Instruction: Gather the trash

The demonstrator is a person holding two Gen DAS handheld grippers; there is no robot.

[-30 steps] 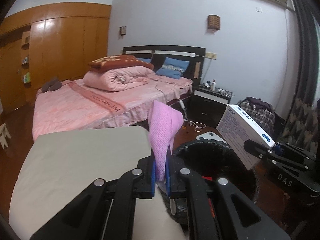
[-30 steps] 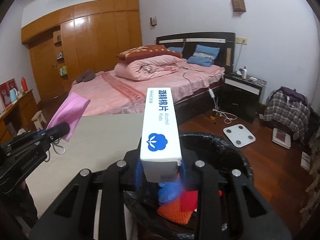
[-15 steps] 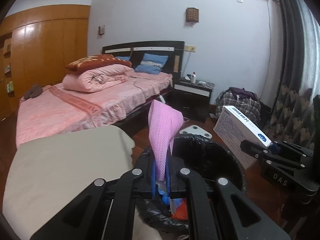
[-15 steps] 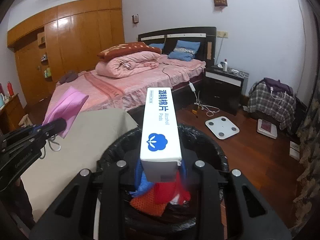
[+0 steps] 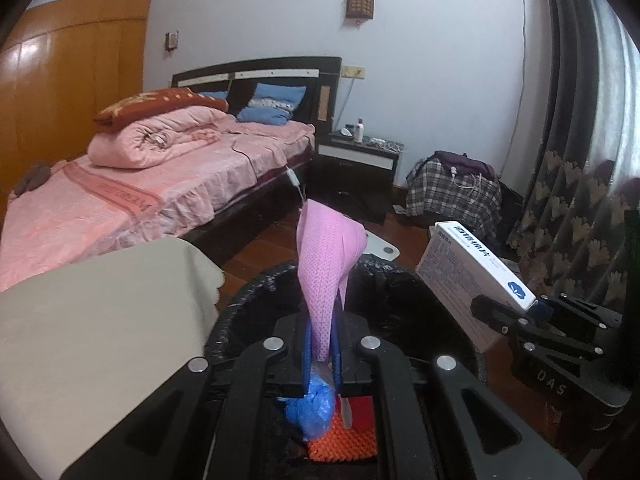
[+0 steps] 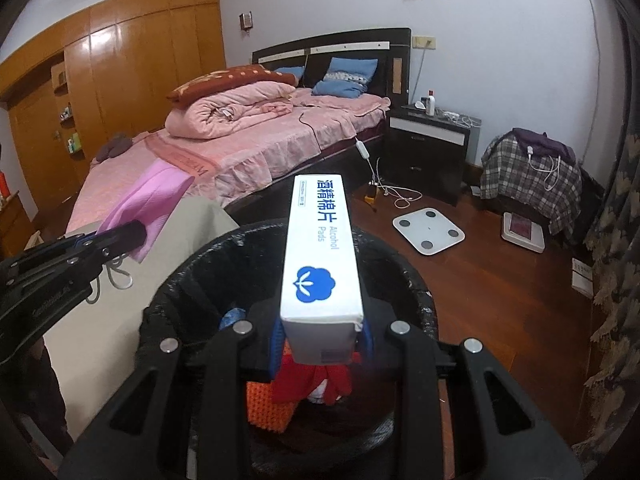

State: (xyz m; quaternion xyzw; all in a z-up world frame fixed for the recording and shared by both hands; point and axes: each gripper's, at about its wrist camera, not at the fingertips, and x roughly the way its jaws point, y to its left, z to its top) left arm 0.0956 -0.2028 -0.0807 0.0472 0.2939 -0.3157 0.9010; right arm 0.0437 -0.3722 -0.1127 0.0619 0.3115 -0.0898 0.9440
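Here each gripper holds trash above the bin point(image 6: 416, 296).

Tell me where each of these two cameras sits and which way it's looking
Left wrist: on the left gripper, facing along its fingers past the pink mask toward the bed; right gripper at right.
Right wrist: on the right gripper, facing along the alcohol pads box; left gripper at left.
Shared: black bin, bed, both grippers.
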